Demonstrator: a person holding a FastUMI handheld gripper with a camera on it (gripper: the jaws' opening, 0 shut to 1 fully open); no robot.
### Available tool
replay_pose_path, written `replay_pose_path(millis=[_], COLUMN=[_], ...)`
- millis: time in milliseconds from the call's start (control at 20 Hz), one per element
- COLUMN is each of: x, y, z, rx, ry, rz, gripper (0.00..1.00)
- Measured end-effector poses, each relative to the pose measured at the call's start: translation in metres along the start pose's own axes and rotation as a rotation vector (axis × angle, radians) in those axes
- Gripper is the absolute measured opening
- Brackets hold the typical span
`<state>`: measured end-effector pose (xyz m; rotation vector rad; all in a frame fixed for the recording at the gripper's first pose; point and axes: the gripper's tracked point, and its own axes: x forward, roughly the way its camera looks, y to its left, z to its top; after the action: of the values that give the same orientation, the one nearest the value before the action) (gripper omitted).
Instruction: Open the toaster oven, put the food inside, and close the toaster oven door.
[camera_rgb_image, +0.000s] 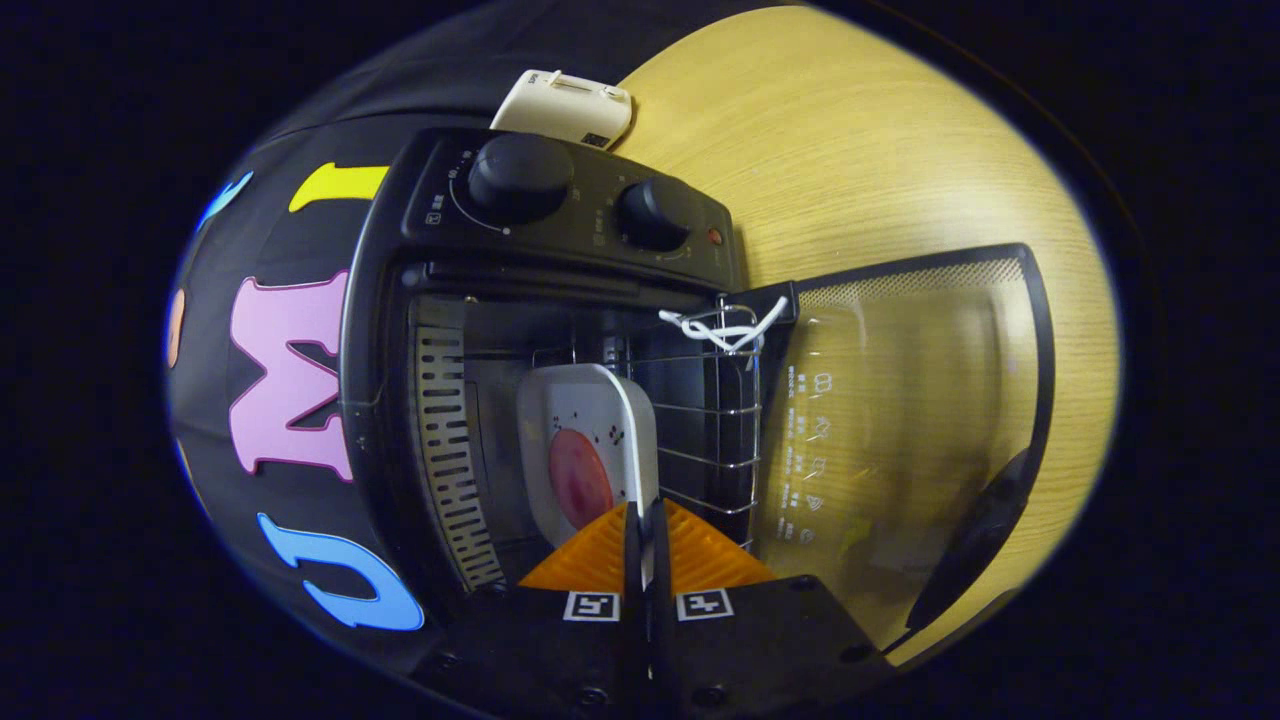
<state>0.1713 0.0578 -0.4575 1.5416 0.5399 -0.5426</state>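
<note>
Gripping one plate (590, 440) rim: tool (645, 540) fingers closed; toaster oven (560, 330) two knobs.

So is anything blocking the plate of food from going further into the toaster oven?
Nothing visible. The door hangs open, and the plate, pinched by the gripper, already sits in the toaster oven on the wire rack.
</note>
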Motion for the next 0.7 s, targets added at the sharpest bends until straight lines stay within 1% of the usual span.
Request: replay_pose_path(millis=[50, 100, 150, 300, 350, 400, 450, 500, 600, 700], x=[0.001, -0.002, -0.007, -0.027, -0.033, -0.039, -0.049, -0.057, -0.075, -0.095], y=[0.003, 0.002, 0.001, 0.01, 0.007, 0.005, -0.003, -0.006, -0.002, 0.002], z=[-0.007, -0.012, -0.014, -0.022, -0.023, -0.027, -0.026, -0.029, -0.032, -0.041], rx=[0.023, 0.021, 0.002, -0.045, -0.061, -0.089, -0.129, -0.159, -0.184, -0.189], ry=[0.031, 0.048, 0.048, 0.075, 0.09, 0.106, 0.125, 0.143, 0.177, 0.246], rz=[0.014, 0.024, 0.03, 0.066, 0.061, 0.056, 0.031, 0.036, 0.073, 0.101], gripper=[0.1, 0.2, 0.26, 0.66, 0.76, 0.9, 0.95, 0.98, 0.98, 0.98])
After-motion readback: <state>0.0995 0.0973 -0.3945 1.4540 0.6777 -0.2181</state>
